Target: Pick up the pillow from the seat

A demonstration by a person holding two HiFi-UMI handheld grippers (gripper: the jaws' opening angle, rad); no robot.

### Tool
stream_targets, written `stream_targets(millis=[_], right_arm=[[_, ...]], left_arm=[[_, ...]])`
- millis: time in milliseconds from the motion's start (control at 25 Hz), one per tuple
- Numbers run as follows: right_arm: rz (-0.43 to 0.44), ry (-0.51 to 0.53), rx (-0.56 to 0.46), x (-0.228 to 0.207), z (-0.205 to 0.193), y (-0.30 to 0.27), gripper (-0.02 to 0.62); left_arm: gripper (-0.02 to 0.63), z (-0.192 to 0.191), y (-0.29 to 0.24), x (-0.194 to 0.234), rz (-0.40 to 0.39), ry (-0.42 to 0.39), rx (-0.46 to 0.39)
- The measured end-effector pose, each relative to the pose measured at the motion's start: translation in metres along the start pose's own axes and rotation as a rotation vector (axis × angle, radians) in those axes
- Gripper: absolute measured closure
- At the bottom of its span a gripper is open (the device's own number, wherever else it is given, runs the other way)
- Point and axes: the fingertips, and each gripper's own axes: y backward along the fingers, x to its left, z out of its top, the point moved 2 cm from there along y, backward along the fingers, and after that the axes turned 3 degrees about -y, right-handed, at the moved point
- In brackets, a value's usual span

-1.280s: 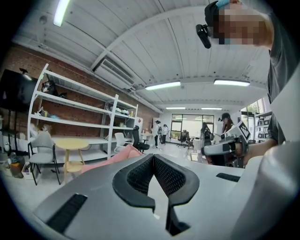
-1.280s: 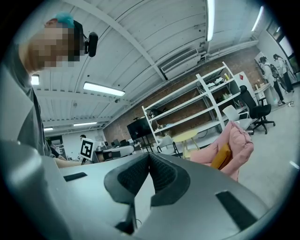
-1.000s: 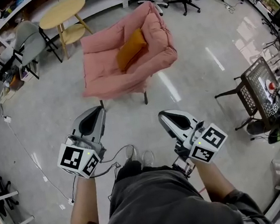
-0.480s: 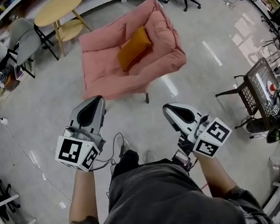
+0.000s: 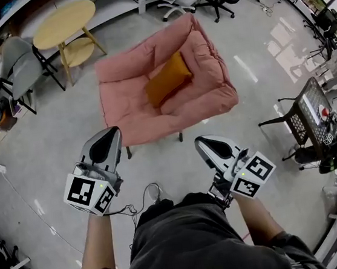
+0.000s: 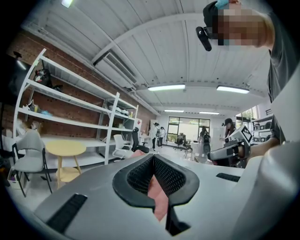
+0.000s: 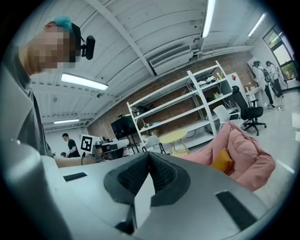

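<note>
Head view shows the left gripper [image 5: 113,131] and the right gripper [image 5: 199,141] held side by side over the floor, both short of the pink armchair [image 5: 129,108] and touching nothing. The orange pillow [image 5: 168,79] lies tilted on the seat against the backrest, ahead of both grippers and well apart from them, to the right of where each one points. In the left gripper view the dark ribbed pads [image 6: 166,176] meet at their tips with nothing pinched, only a strip of pink armchair showing through the slot behind them. In the right gripper view the jaws are likewise closed and empty, with the pillow [image 7: 222,161] on the armchair [image 7: 251,157] off to their right. A round wooden table [image 5: 63,23] stands beyond the armchair, ahead of the left gripper.
</note>
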Motion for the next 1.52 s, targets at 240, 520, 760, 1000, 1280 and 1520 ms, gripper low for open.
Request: stream_targets(millis=[240, 520, 760, 1000, 1280, 1520], right_arm=[[-0.021, -0.007, 0.008, -0.015, 0.006, -0.031, 0.588], [-0.039, -0.020, 0.000, -0.063, 0.027, -0.054, 0.588], [0.034, -0.042, 0.047, -0.127, 0.041, -0.099, 0.588], [0.103, -0.087, 0.084, -0.201, 0.063, -0.145, 0.588], [0.105, -0.130, 0.110, -0.266, 0.070, -0.171, 0.588], [0.075, -0.167, 0.149, -0.298, 0.055, -0.181, 0.588]], left_arm=[[0.595, -0.004, -0.025, 0.032, -0.030, 0.002, 0.011], [0.595, -0.004, -0.077, 0.061, -0.029, 0.007, 0.027], [0.595, 0.006, -0.133, 0.108, 0.055, 0.001, 0.039], [0.595, 0.023, -0.200, 0.155, 0.136, -0.045, 0.077], [0.595, 0.013, -0.263, 0.189, 0.150, -0.065, 0.134], [0.595, -0.037, -0.323, 0.193, 0.047, -0.012, 0.187]])
